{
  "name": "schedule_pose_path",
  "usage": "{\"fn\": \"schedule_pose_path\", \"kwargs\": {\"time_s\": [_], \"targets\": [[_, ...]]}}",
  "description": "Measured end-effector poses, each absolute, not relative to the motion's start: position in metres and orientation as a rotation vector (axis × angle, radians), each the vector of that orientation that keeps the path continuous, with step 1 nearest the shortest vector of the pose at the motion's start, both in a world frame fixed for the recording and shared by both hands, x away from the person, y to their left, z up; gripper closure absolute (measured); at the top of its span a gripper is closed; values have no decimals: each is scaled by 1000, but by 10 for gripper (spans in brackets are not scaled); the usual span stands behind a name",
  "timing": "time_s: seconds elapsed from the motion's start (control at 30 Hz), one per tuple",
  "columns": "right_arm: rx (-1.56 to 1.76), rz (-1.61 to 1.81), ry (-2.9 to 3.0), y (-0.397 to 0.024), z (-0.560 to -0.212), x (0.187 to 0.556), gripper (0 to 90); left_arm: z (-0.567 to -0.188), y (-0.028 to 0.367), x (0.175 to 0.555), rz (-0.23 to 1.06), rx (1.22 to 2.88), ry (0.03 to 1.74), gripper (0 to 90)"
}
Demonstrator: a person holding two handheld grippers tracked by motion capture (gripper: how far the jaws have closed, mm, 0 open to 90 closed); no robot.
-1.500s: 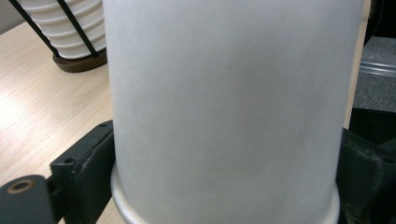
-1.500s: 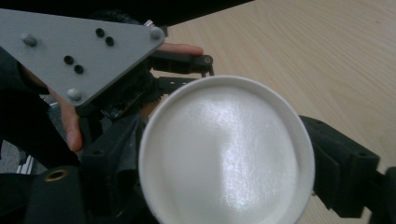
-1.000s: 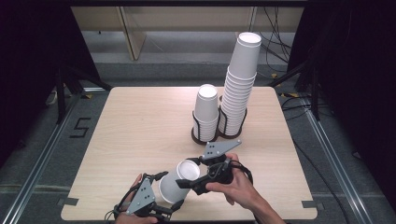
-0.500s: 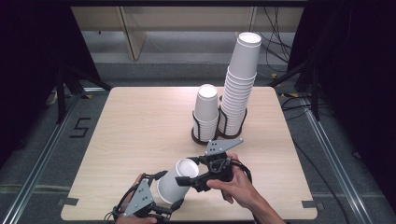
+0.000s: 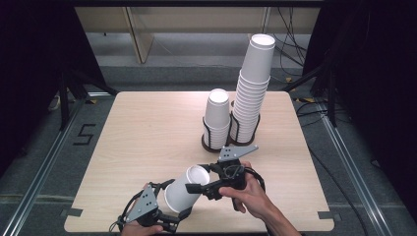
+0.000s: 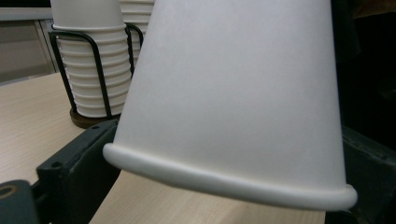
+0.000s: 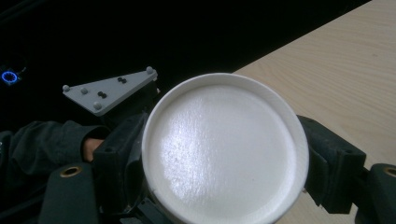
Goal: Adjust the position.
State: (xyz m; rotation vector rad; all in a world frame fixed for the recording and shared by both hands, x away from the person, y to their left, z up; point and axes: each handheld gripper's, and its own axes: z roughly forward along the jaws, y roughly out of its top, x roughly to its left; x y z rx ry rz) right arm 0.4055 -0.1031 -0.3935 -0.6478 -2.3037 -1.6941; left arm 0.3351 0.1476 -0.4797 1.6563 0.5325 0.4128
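Light wooden table (image 5: 147, 128) stands in a dark room with a grey floor, seen in the high view. At the upper middle of that frame, a short stack of cups (image 5: 218, 115) and a tall stack of cups (image 5: 253, 83) stand upside down in black wire holders (image 5: 216, 142). The holders keep the stacks from falling over. Low in the frame, one paper cup (image 5: 184, 191) is up off the table and tipped on its side, its flat bottom turned to the upper right. The left gripper (image 5: 176, 199) comes from the lower left and holds the wide end. The right gripper (image 5: 200, 178), in the person's right hand (image 5: 251, 194), reaches the small end from the right. To me it looks like the cup is passing from one gripper to the other. In the left gripper view the cup (image 6: 233, 93) is very close, its rolled rim low in the frame. A black jaw sits at each side, and these jaws have just been closing in and pinch the cup. One stack (image 6: 91, 79) shows at the upper left. In the right gripper view the round cup bottom (image 7: 224, 149) faces the camera in the middle. A jaw sits tight against each side, so they look to be pinching it too. Behind it at the upper left is the other gripper's grey plate (image 7: 109, 91)
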Motion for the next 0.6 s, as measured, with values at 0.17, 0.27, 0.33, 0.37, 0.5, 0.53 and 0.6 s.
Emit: {"fn": "schedule_pose_path", "kwargs": {"time_s": [0.17,0.27,0.33,0.37,0.5,0.53,0.6], "targets": [[-647,-1678,-2285,-100,-399,406,253,-480,147,337,398,1625,525,49],[-662,-1671,-2269,-100,-398,405,253,-478,149,336,403,1646,532,60],[-662,-1674,-2282,-101,-398,406,252,-477,149,335,408,1651,532,65],[-645,-1682,-2276,-101,-398,407,252,-477,149,335,410,1655,531,70],[-651,-1655,-2280,-101,-397,405,247,-476,149,335,421,1683,519,86],[-630,-1661,-2325,-101,-397,407,245,-476,148,334,421,1694,520,89],[-611,-1643,-2352,-102,-396,407,242,-476,147,335,422,1716,514,96]]}}
